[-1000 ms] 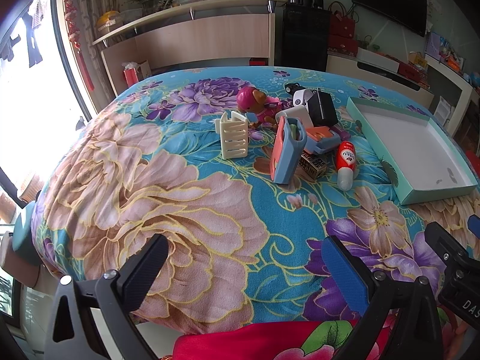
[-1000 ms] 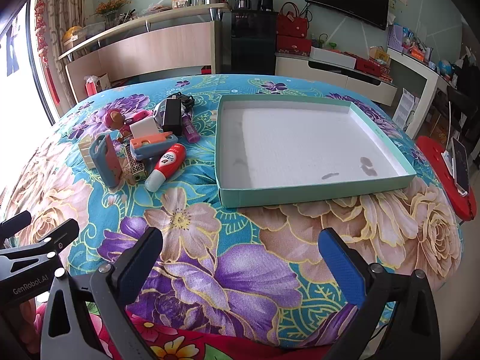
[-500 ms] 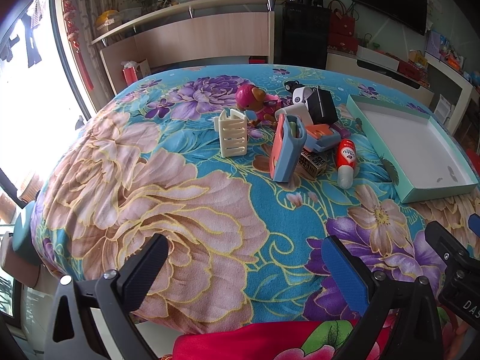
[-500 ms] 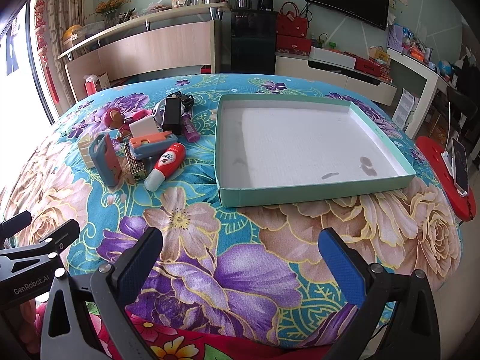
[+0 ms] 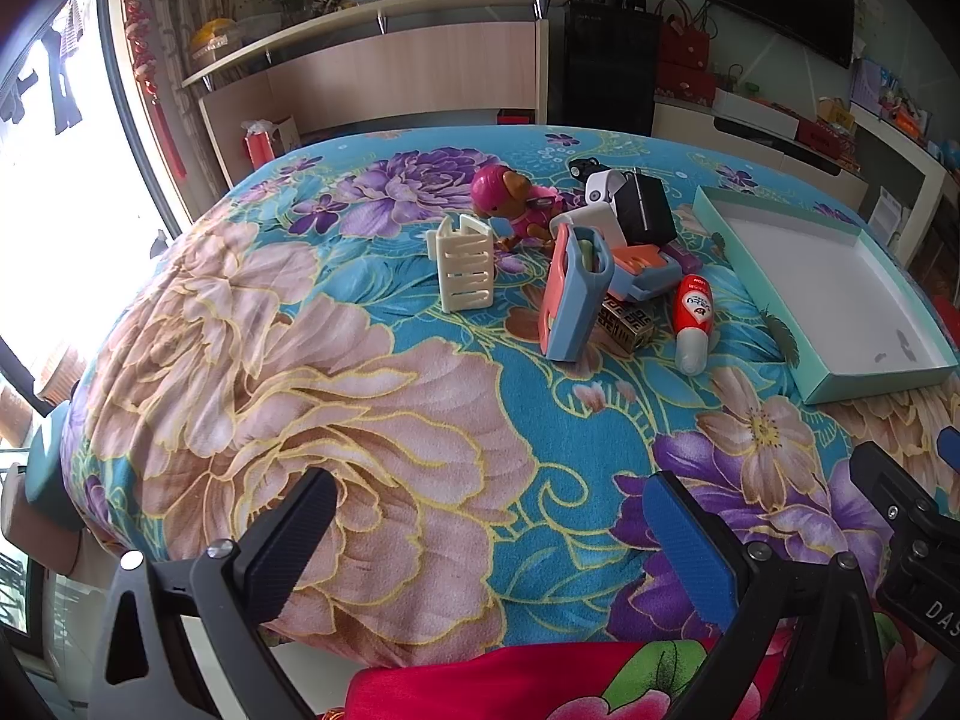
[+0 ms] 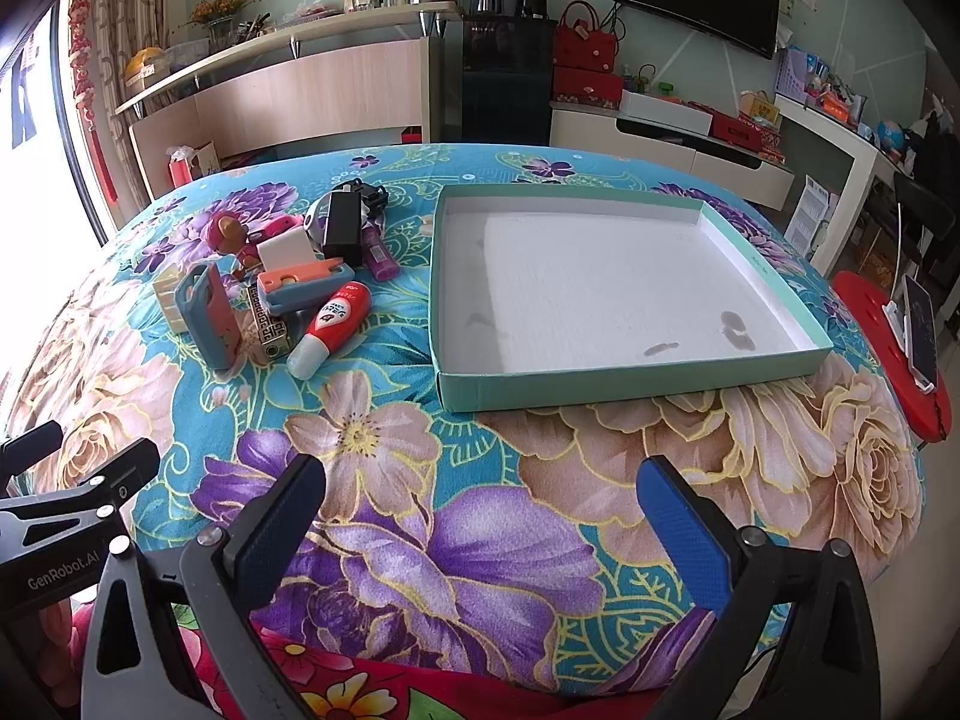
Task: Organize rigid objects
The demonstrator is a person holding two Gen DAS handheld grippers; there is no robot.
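Note:
A pile of small rigid objects lies on the flowered cloth: a cream slotted holder [image 5: 461, 264], a pink toy figure [image 5: 510, 195], a blue-and-orange case [image 5: 573, 294] standing on end, a red-and-white tube [image 5: 693, 321] [image 6: 329, 327], a gold patterned block [image 5: 627, 324], a black box [image 5: 645, 210] [image 6: 343, 228] and a blue-orange cutter [image 6: 306, 285]. An empty teal tray [image 6: 630, 381] [image 5: 762, 300] lies to their right. My left gripper [image 5: 489, 531] is open and empty at the table's near edge. My right gripper [image 6: 480, 516] is open and empty in front of the tray.
A round table under a flowered cloth [image 5: 360, 408] holds everything. A long shelf counter [image 5: 384, 12] and a black cabinet [image 6: 507, 81] stand behind. A red stool with a phone [image 6: 921, 330] is at the right. A window is on the left.
The left wrist view has shifted slightly, so the pile sits a little lower in it. Nothing on the table has moved and both grippers stay open.

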